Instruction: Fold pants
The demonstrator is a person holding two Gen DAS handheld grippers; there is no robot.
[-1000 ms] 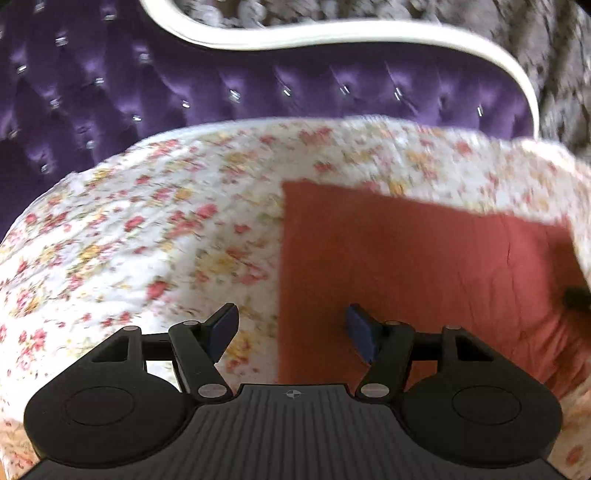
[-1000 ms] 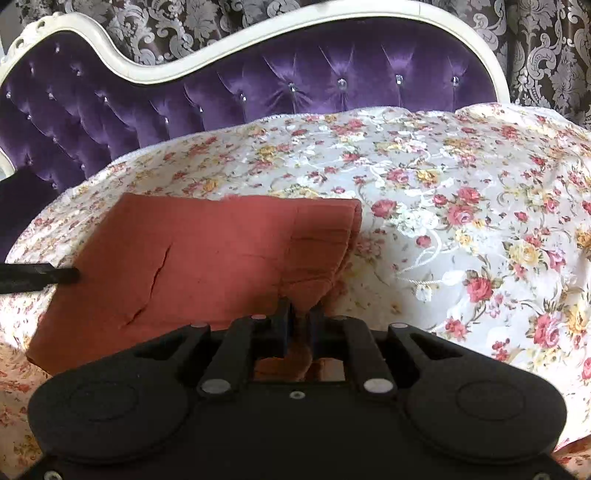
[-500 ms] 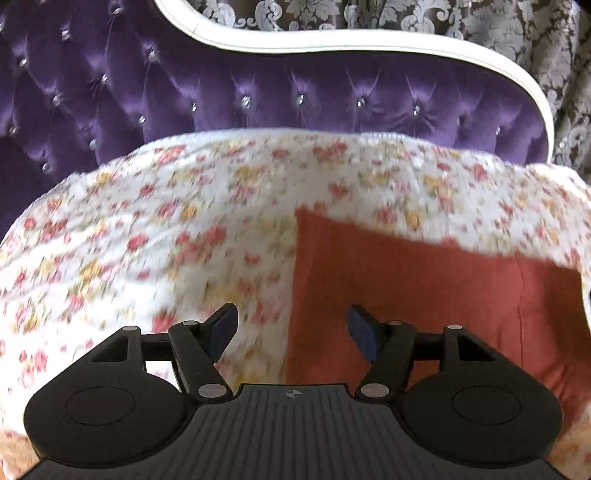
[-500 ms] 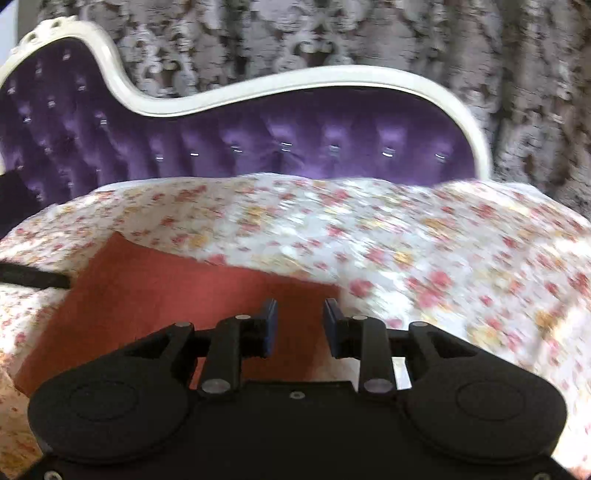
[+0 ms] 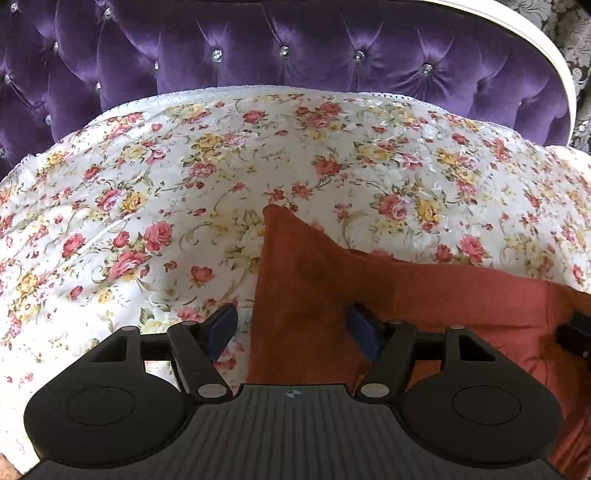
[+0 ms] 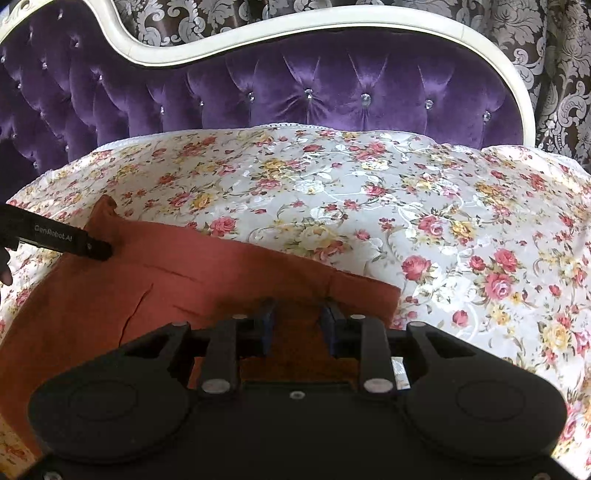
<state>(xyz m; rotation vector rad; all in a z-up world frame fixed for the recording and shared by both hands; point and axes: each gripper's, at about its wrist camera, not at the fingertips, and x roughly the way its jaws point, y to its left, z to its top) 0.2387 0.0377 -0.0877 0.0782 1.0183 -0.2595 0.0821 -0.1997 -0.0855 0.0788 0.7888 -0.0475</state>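
Observation:
Rust-red pants [image 5: 461, 295] lie folded into a flat rectangle on the flowered bedspread [image 5: 184, 192]. My left gripper [image 5: 291, 328] is open and hovers over the pants' left edge, one pad over the bedspread and the other over the cloth. The far left corner of the pants stands up in a small peak. In the right wrist view the pants [image 6: 177, 284] stretch to the left, and my right gripper [image 6: 297, 325] is open above their right end, with nothing pinched between its pads. A finger of the left gripper [image 6: 74, 242] reaches in over the pants' far left corner.
A purple tufted headboard [image 6: 332, 92] with a white frame [image 6: 369, 22] stands behind the bed. Patterned curtains [image 6: 554, 74] hang beyond it. Bare flowered bedspread [image 6: 461, 240] spreads to the right of the pants and behind them.
My right gripper let go of the pants' right corner and opened; that end now lies on the bed. Both grippers drew back toward the near side, and the left one came down over the left edge.

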